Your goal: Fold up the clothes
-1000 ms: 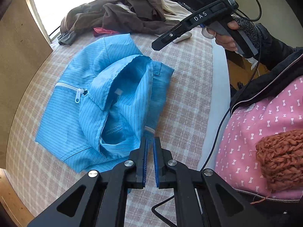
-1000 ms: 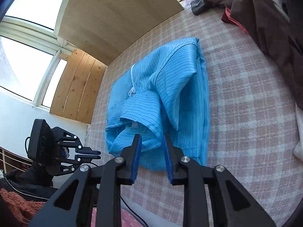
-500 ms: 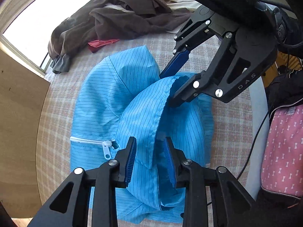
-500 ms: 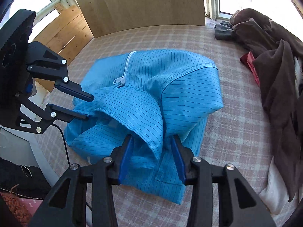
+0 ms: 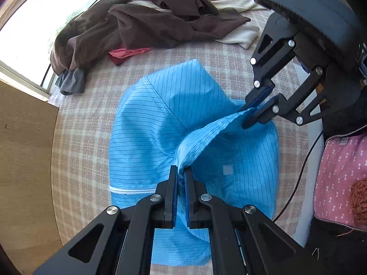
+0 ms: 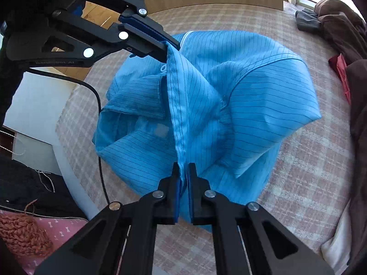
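A blue pinstriped zip garment (image 5: 165, 123) lies bunched on the checked tabletop (image 5: 75, 142). My left gripper (image 5: 180, 171) is shut on one end of its stitched hem, which runs taut across to my right gripper (image 5: 257, 110), also shut on it. From the right wrist view, the same garment (image 6: 252, 96) hangs between my right gripper (image 6: 183, 169) at the bottom and the left gripper (image 6: 169, 45) at the upper left. The hem is lifted above the rest of the cloth. A white zipper (image 5: 133, 190) shows at the garment's left edge.
A heap of brown, cream and red clothes (image 5: 146, 16) lies at the far side of the table, seen also as a pile (image 6: 344, 45) on the right. A wooden panel (image 5: 23, 149) borders the left. A person in a pink top (image 5: 339, 171) stands at the table's right edge.
Both grippers closed on the blue garment's hem, which they straddled open half a second ago. The hem is now pulled taut and raised between them.
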Motion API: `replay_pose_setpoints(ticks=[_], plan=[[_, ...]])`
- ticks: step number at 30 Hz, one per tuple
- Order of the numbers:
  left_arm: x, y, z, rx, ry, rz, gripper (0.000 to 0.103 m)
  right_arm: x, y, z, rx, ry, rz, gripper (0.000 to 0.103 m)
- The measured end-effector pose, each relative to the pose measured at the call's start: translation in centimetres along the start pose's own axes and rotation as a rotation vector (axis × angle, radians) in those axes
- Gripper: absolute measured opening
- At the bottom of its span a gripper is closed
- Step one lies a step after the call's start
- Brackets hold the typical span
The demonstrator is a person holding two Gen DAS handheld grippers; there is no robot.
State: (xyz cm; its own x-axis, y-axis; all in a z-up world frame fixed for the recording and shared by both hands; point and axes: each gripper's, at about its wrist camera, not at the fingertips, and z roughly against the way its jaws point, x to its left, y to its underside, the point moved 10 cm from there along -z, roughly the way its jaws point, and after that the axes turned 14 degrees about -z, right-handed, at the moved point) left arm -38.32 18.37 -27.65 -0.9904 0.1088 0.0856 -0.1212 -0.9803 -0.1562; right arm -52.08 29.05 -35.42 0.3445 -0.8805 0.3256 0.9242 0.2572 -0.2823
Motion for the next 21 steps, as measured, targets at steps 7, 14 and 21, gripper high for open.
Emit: replay_pose_setpoints(ticks=[7,14,21], plan=[[1.0,0.0,0.3,-0.001,0.038,0.063,0.005,1.2,-4.4,1.8,-0.129,-0.037,0.074,0.049],[2.6,0.1,0.1,-0.041,0.054,0.105,0.010,0.9,-6.8,-2.9,-0.078,-0.168,0.037,0.023],[6.0,2.7,-2.3,-0.004,-0.016,0.210,0.014,0.0,-5.3,-7.4,0.068,-0.331,-0.098,0.004]])
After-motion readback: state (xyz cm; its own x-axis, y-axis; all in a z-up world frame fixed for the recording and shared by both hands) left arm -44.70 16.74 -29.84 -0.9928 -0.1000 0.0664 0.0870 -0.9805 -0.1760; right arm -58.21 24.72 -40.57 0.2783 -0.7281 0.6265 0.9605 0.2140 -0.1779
